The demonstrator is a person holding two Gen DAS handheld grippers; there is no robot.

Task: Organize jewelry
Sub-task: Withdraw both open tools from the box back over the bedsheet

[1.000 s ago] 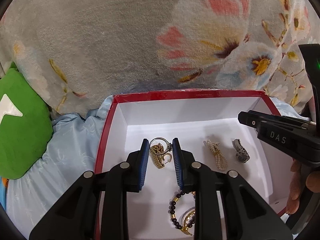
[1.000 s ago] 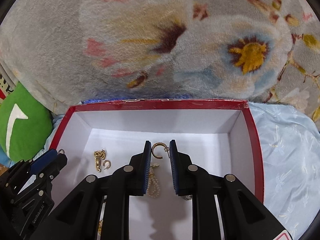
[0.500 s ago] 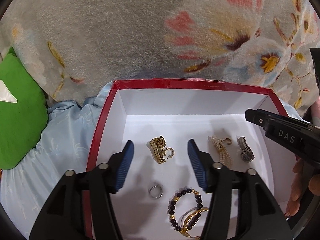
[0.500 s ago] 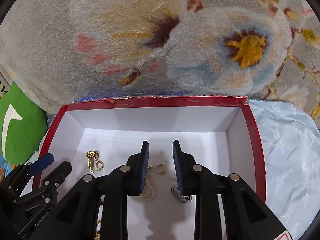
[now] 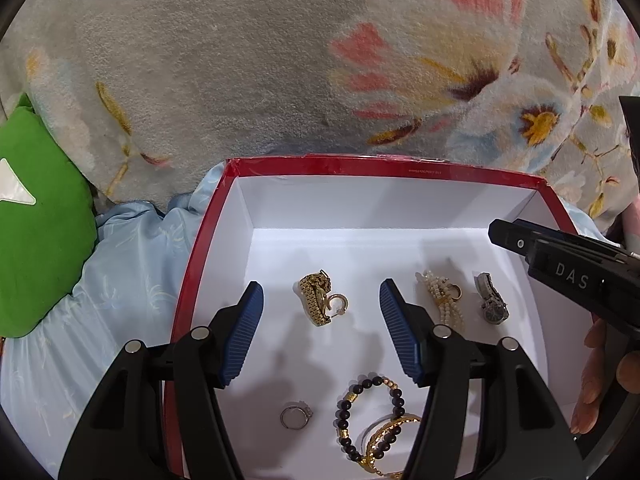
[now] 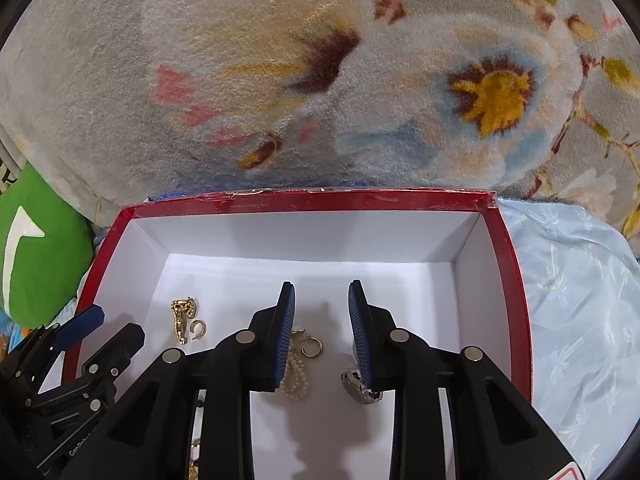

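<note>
Left wrist view. My left gripper (image 5: 320,330) hangs over the box (image 5: 192,264) with its jaws spread and nothing between them; they have just been opening. On the white floor, centre frame, lie the gold watch (image 5: 314,298) and a small hoop (image 5: 339,305) touching it. To the right sit the pearls (image 5: 442,302) with a gold hoop (image 5: 454,291) on them, then the steel watch (image 5: 491,306). Lower centre: a ring (image 5: 295,417), and right of it the bead bracelet (image 5: 370,412) overlapping a gold bangle (image 5: 390,436). The right gripper enters at the right edge.

Right wrist view. My right gripper (image 6: 322,334) is partly parted and holds nothing; its jaws have just been opening. The gold hoop (image 6: 312,347) rests on the floor between the blue pads, beside the pearls (image 6: 295,380); the steel watch (image 6: 358,386) lies at lower right, half hidden by the right finger. The gold watch (image 6: 182,318) sits at left.

Progress, as I judge it: every piece visible is in the box, roughly grouped. Whether any remains outside, neither view shows.
</note>
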